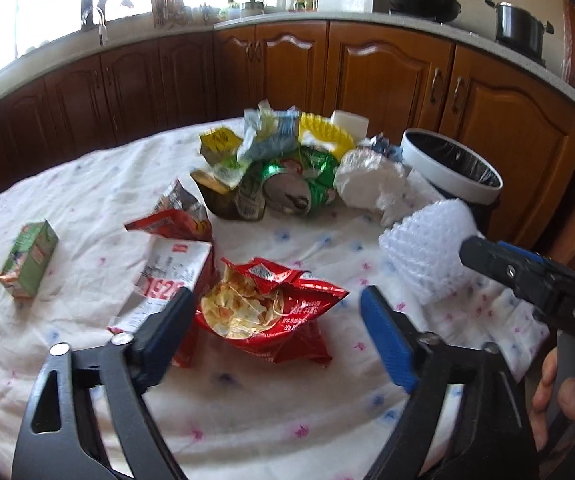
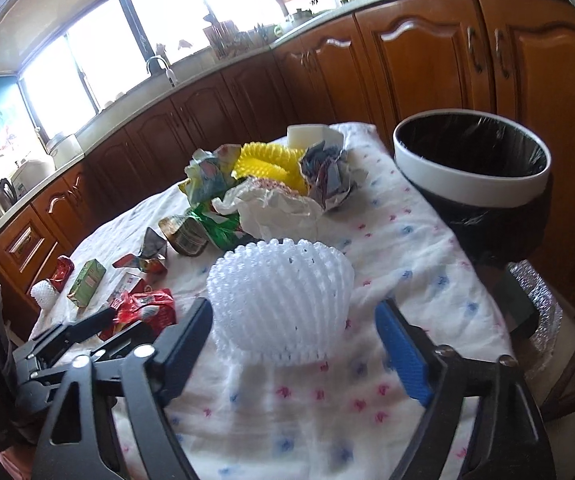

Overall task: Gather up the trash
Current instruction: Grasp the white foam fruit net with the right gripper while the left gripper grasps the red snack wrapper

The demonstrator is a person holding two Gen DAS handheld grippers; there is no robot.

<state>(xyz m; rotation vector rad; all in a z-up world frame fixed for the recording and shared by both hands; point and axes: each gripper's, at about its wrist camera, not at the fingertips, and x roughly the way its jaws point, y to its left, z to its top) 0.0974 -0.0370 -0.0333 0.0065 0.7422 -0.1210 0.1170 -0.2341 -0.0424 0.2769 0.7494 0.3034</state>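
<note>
The left gripper (image 1: 275,320) is being held with its jaws apart around an open red chip bag (image 1: 271,312), pads not pressing on it, near the front of the cloth-covered table (image 1: 87,184). The right gripper (image 2: 293,340) is likewise being held open on either side of a white foam net (image 2: 281,300), apart from it. More trash is being left piled at the far side, and the bin (image 2: 471,164) is standing just beyond the table's far right corner.
</note>
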